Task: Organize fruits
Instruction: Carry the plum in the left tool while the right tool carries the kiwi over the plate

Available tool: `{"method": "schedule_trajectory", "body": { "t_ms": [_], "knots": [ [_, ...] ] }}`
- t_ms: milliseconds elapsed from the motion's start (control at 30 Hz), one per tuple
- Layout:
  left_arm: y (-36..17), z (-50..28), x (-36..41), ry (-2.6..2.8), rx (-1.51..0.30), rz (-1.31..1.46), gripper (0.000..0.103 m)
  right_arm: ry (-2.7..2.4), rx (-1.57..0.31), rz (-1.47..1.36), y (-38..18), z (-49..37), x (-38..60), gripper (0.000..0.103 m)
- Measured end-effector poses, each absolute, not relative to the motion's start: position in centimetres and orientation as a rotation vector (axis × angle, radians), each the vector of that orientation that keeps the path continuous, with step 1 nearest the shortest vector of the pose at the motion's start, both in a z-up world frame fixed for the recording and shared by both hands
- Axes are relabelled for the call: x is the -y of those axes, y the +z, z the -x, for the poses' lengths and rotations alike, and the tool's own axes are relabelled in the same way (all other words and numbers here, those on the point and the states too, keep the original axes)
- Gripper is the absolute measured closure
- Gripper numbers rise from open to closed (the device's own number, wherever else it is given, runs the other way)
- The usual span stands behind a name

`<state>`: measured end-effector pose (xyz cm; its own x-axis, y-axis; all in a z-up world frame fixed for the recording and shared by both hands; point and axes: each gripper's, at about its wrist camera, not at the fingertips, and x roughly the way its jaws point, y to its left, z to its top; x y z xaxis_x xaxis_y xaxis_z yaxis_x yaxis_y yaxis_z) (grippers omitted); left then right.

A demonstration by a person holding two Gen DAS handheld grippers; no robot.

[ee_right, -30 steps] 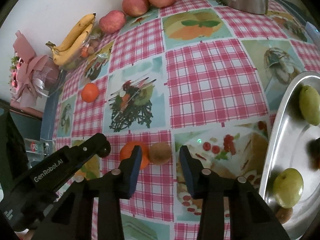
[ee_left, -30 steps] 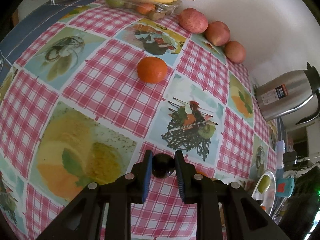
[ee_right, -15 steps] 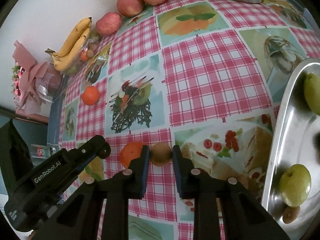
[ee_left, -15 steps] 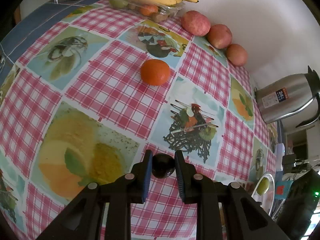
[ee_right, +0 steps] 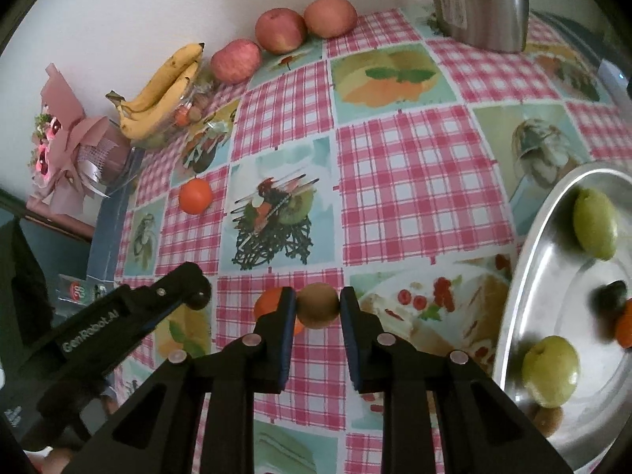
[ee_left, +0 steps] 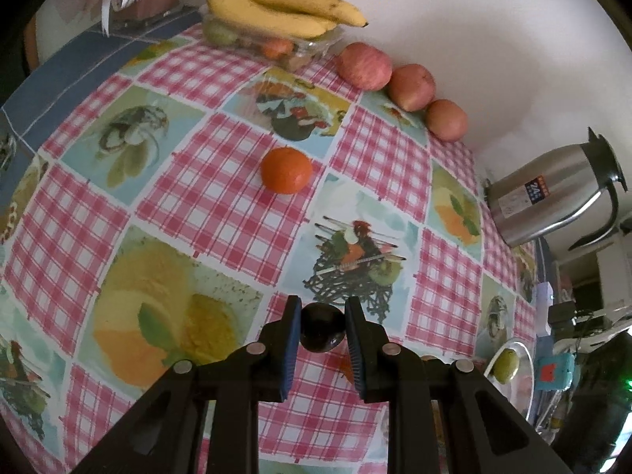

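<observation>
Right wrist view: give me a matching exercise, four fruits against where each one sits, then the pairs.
Things:
1. brown fuzzy kiwi
2. yellow banana bunch
3. green round pear
4. small dark plum

Places:
A. on the round silver metal tray
B. between the pads of the left claw
C. on top of the clear plastic fruit box by the wall
D. between the pads of the right claw

Pairs: 1-D, 2-C, 3-A, 4-B
</observation>
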<state>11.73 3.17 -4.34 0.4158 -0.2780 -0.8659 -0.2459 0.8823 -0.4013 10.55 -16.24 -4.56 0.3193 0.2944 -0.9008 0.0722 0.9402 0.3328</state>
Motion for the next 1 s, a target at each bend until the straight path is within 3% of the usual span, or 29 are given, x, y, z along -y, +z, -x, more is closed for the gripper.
{"method": "schedule_trajectory", "body": {
  "t_ms": [567,1000],
  "knots": [
    [-0.3,-10.3,-0.6,-0.087,-1.093,0.448,0.079,0.073,-1.176,-0.305,-1.7,-8.6,19.1,0.079],
    [0.9,-8.9,5.7,-0.22,-1.099,0.35,0.079,-0.069,-1.121,-0.389,-0.2,-6.0,26.7,0.079]
  ]
}}
